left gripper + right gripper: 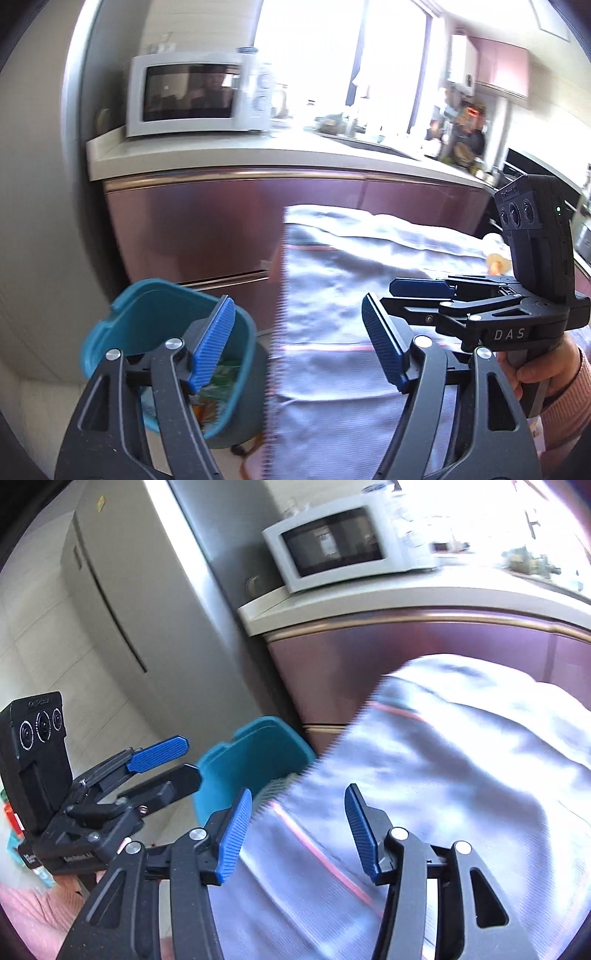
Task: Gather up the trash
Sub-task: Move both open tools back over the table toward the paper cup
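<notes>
Kitchen floor — teal bin upright, mouth up, beside cloth

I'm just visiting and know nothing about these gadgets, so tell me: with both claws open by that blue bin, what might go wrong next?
1. The teal bin sits low beside the cloth-covered table; its rim is close to the cloth's edge, so a swinging left gripper could knock it.
2. The right gripper hangs over the loose cloth, and its fingers might snag it.
3. Something small lies on the far cloth, too blurred to identify, so it could be missed.
</notes>
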Motion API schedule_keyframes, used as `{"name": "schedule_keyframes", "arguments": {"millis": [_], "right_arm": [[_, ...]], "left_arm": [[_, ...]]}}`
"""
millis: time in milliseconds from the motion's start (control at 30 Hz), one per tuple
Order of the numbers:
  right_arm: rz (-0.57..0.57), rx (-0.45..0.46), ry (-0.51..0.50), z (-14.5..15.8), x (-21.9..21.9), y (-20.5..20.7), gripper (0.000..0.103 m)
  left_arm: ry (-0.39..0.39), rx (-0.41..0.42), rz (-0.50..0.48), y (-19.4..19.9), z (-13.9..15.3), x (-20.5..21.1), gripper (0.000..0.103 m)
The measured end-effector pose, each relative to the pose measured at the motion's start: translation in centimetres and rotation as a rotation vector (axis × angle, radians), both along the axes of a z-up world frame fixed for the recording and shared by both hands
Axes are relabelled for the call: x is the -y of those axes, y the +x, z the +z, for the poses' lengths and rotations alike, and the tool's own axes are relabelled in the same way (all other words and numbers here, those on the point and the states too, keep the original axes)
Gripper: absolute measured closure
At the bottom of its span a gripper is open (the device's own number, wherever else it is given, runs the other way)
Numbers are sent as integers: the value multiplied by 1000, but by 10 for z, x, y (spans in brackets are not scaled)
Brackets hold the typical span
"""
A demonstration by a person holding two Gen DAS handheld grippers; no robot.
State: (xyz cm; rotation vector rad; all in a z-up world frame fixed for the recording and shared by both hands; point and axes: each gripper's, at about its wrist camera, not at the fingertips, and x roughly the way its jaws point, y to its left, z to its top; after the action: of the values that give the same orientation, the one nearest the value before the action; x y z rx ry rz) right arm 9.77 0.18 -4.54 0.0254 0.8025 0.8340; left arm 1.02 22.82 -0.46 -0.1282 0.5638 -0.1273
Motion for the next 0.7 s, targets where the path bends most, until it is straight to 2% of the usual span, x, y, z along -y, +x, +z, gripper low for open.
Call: {"name": "schedule_keyframes", "arguments": {"millis": [167,400,600,700], "right_arm": [[-130,53,-20,11,67,-12,44],[-370,75,-15,18,176,-10,44],[-575,77,-10,10,258,2,44],[-657,64,-23,0,290,11,44]], "left_arm": [[-3,-7,-131,12,3,58,28],[-10,-49,-313,36,1,155,24],[-14,-116,-438,72,-8,234,27],[-4,-144,-468,90,-12,267,30]]}}
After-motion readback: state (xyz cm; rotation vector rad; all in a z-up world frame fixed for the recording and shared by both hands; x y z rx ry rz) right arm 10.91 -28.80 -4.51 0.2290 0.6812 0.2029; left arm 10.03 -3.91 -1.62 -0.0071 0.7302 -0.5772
